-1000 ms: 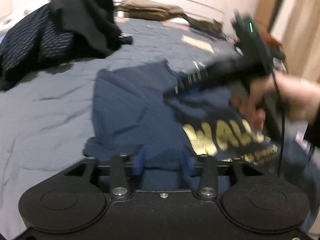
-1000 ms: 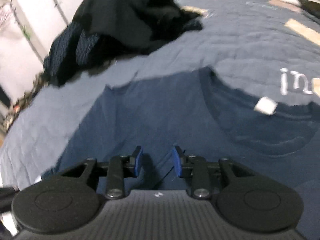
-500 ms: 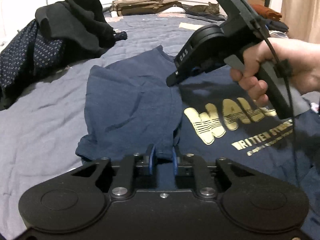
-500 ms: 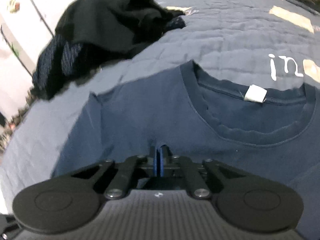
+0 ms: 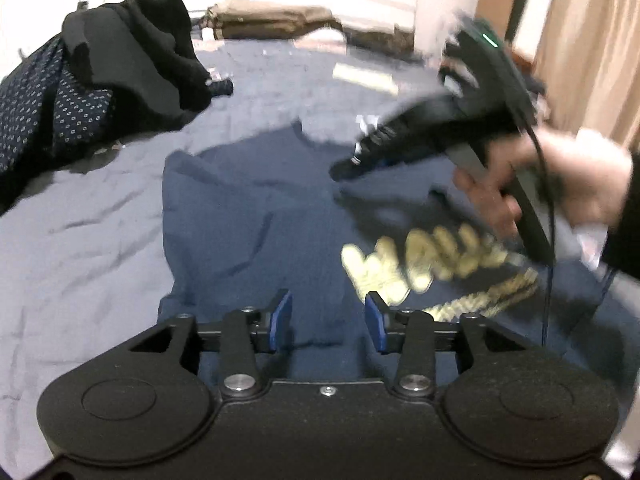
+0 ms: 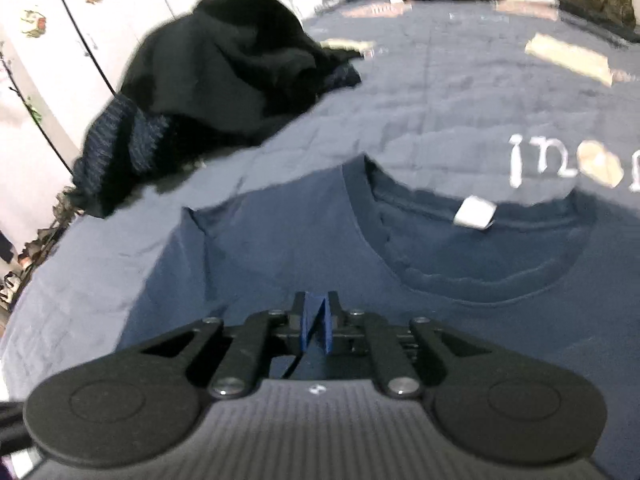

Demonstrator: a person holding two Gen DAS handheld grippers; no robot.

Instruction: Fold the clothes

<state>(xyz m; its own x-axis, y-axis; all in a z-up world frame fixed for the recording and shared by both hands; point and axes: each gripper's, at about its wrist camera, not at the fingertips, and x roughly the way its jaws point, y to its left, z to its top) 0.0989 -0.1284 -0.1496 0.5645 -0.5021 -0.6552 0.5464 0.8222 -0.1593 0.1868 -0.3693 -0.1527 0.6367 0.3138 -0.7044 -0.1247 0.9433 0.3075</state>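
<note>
A navy T-shirt (image 5: 256,216) with gold lettering (image 5: 424,264) lies on the bed, its left side folded over the front. My left gripper (image 5: 328,316) is open just above the shirt's near folded edge, holding nothing. My right gripper (image 6: 316,320) has its blue pads nearly together over the shirt (image 6: 280,248) below the collar (image 6: 472,264); I cannot tell whether cloth is between them. In the left wrist view the right gripper (image 5: 360,160) is held by a hand above the shirt's shoulder, blurred by motion.
A heap of black and patterned navy clothes (image 5: 104,80) lies at the bed's far left, also in the right wrist view (image 6: 216,80). Folded tan clothes (image 5: 272,22) sit at the head of the bed. A grey-blue quilt (image 5: 80,248) covers the bed.
My left gripper was shut on the shirt's folded edge half a second ago and has now opened and let go. The right gripper has lifted and moves over the shirt.
</note>
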